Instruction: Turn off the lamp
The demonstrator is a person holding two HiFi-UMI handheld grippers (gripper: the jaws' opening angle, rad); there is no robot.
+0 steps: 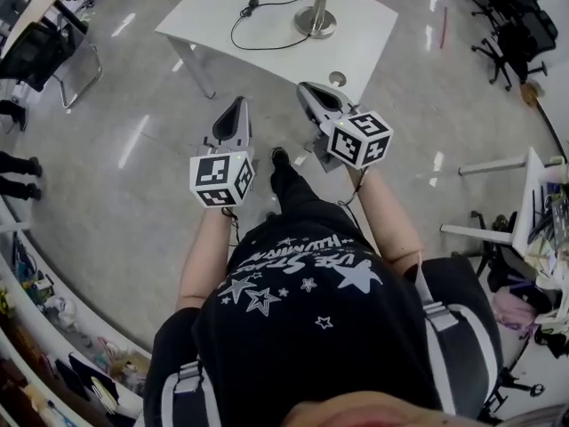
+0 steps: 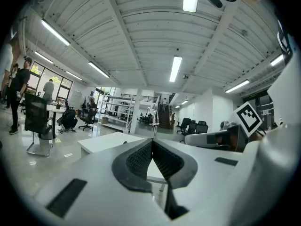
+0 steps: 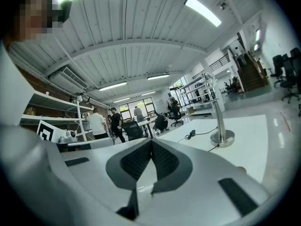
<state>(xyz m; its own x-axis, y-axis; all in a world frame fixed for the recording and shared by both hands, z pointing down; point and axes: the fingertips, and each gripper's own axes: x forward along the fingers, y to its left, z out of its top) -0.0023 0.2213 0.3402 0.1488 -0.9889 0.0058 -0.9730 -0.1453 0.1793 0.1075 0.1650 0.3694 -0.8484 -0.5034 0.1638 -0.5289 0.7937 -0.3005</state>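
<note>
The lamp stands on a white table ahead of me; its round metal base and pole show, while its head is out of frame. A black cord with an inline switch lies on the tabletop left of the base, and that switch also shows in the right gripper view. My left gripper is shut and empty, held over the floor short of the table. The right gripper is also shut and empty, with its tip near the table's front edge. Neither touches the lamp.
A small round disc lies near the table's front corner. Black office chairs stand at the far right, and another chair at the far left. A white desk with clutter is on my right. Several people stand far off.
</note>
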